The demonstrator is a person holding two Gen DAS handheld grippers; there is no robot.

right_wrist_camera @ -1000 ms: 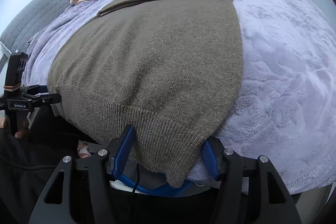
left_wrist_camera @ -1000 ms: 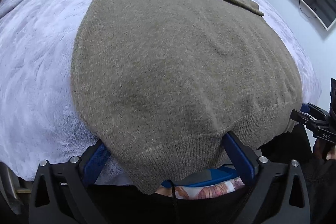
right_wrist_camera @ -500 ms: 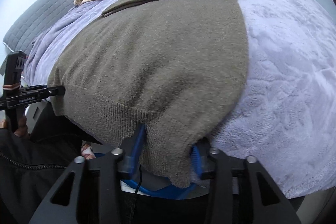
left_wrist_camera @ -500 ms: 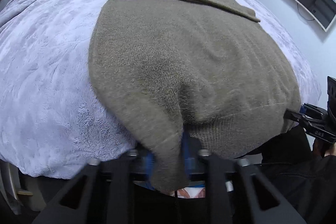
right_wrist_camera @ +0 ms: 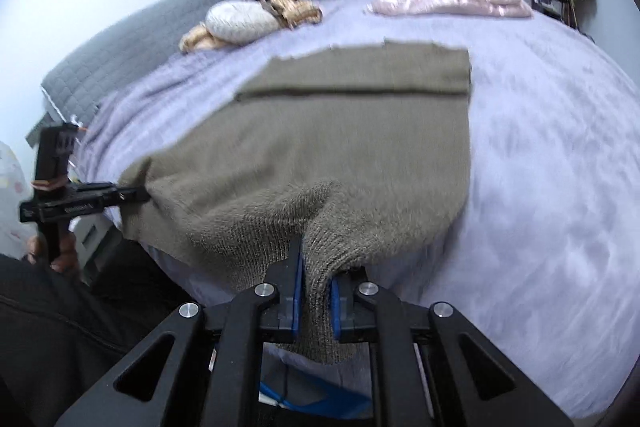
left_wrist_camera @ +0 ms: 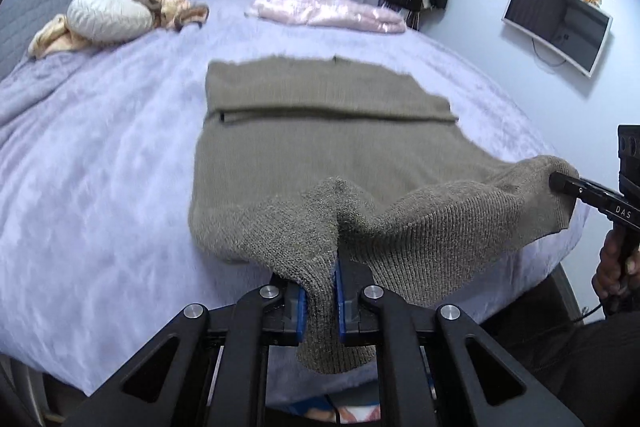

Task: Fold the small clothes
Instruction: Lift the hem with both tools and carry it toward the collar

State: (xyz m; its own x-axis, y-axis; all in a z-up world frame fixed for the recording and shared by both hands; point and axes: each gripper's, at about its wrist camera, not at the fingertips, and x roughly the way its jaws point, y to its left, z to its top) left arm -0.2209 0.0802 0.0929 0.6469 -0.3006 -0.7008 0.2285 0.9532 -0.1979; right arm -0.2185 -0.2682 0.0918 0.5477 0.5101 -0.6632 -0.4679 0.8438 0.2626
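Observation:
An olive-brown knit sweater lies flat on a lavender bed, its sleeves folded across the far end. It shows in the right wrist view too. My left gripper is shut on the near-left corner of the ribbed hem and holds it lifted. My right gripper is shut on the near-right hem corner, also lifted. Each gripper shows in the other's view, the right one and the left one, with hem cloth bunched at its tip.
The lavender blanket covers the bed. A white pillow with tan clothes and a pink garment lie at the far end. A grey headboard is at left, a wall monitor at right. The bed's near edge is just below the grippers.
Both grippers closed on the hem corners and rose with them. The near end of the sweater has come off the bed edge and the view now tilts up toward the curtains.

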